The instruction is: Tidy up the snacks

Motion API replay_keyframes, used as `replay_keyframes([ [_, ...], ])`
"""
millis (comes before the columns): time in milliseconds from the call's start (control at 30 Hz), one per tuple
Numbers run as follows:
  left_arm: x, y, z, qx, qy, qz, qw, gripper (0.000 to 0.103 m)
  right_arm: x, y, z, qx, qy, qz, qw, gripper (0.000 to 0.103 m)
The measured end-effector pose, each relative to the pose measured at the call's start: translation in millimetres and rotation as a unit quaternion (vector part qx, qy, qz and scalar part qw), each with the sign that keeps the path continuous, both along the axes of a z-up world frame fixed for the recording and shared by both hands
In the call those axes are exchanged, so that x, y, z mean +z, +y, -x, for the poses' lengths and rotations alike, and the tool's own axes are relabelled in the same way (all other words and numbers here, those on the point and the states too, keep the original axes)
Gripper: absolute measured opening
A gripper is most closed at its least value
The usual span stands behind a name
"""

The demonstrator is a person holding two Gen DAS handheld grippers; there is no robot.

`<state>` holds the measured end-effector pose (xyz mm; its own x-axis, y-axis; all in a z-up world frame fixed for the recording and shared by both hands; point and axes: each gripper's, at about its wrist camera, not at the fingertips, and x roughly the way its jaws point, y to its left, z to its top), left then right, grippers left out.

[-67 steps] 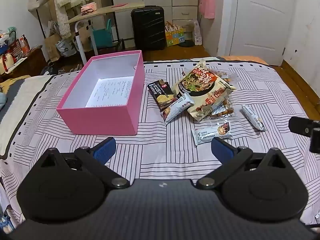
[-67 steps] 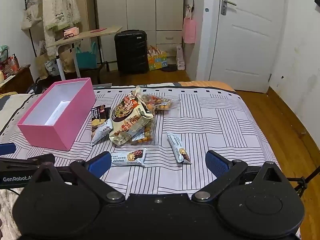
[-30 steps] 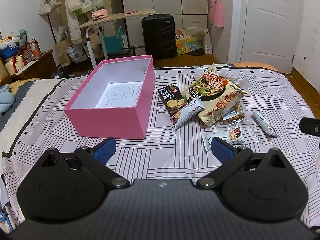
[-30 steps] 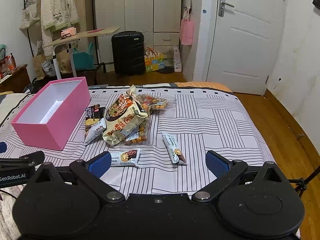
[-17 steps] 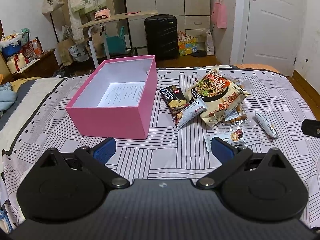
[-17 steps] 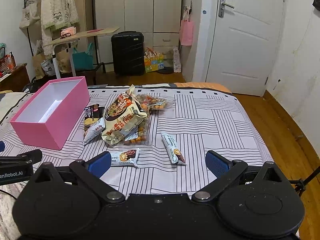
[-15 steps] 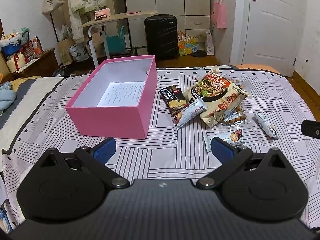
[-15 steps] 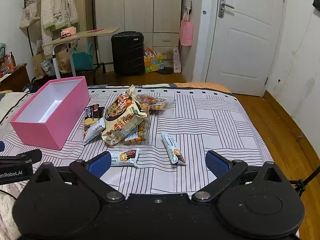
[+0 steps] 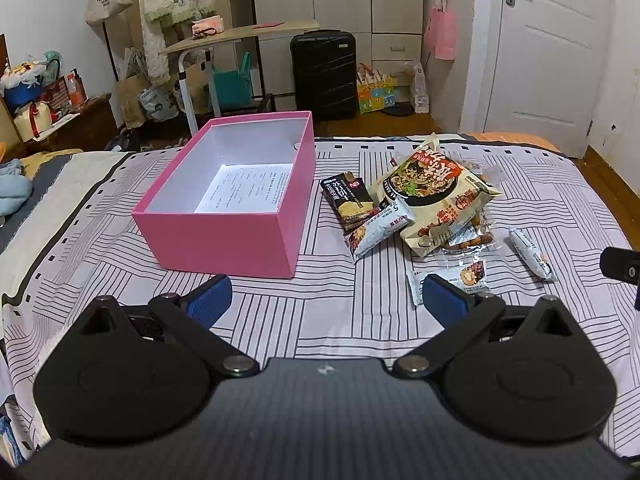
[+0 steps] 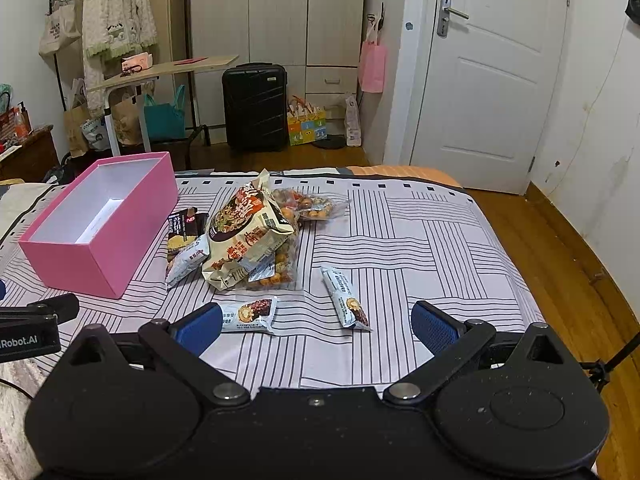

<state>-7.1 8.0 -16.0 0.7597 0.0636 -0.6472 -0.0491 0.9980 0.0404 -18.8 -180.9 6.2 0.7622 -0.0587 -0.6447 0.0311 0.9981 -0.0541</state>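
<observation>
An open pink box (image 9: pixel 224 236) (image 10: pixel 104 240) with a printed sheet inside sits on the striped bed. To its right lies a snack pile: a big noodle bag (image 9: pixel 434 188) (image 10: pixel 244 232), a dark packet (image 9: pixel 346 198) (image 10: pixel 182 230), a small white packet (image 9: pixel 378 228) (image 10: pixel 186 260) and clear bags of round snacks (image 10: pixel 312 206). Two white bars lie nearer: one (image 9: pixel 466 276) (image 10: pixel 250 314) partly behind a blue pad, the other (image 9: pixel 532 252) (image 10: pixel 346 298) further right. My left gripper (image 9: pixel 326 300) and right gripper (image 10: pixel 316 326) hover open and empty above the bed's near side.
The bed's right edge drops to a wooden floor (image 10: pixel 560 248). Beyond the bed stand a black suitcase (image 9: pixel 324 74), a folding table (image 9: pixel 240 36), bags and a white door (image 10: pixel 488 80). Part of the left gripper (image 10: pixel 32 328) shows at the right view's left edge.
Both views have drawn back and risen slightly; the box and snacks look a little smaller and further. Nothing on the bed has moved, and both grippers have stayed open.
</observation>
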Motion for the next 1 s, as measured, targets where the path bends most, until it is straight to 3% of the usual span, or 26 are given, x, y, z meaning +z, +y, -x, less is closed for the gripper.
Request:
replay_keyframes([
  [500, -1, 0, -1, 0.001, 0.004, -0.002, 1.0, 0.103, -5, -3, 3, 0.008, -0.007, -0.007, 1.0, 0.102],
  [700, -5, -5, -9, -0.01, 0.016, 0.0, 0.9998, 0.103, -4, -16, 4, 0.03, -0.074, -0.021, 0.997, 0.102],
  [867, -12, -17, -33, -0.098, 0.022, 0.0, 0.995, 0.103, -17, -40, -26, 0.039, -0.085, -0.01, 0.996, 0.101],
  [1000, -24, -33, -60, -0.186, 0.046, -0.001, 0.9814, 0.1, -46, -71, -57, 0.046, -0.038, -0.08, 0.995, 0.09],
])
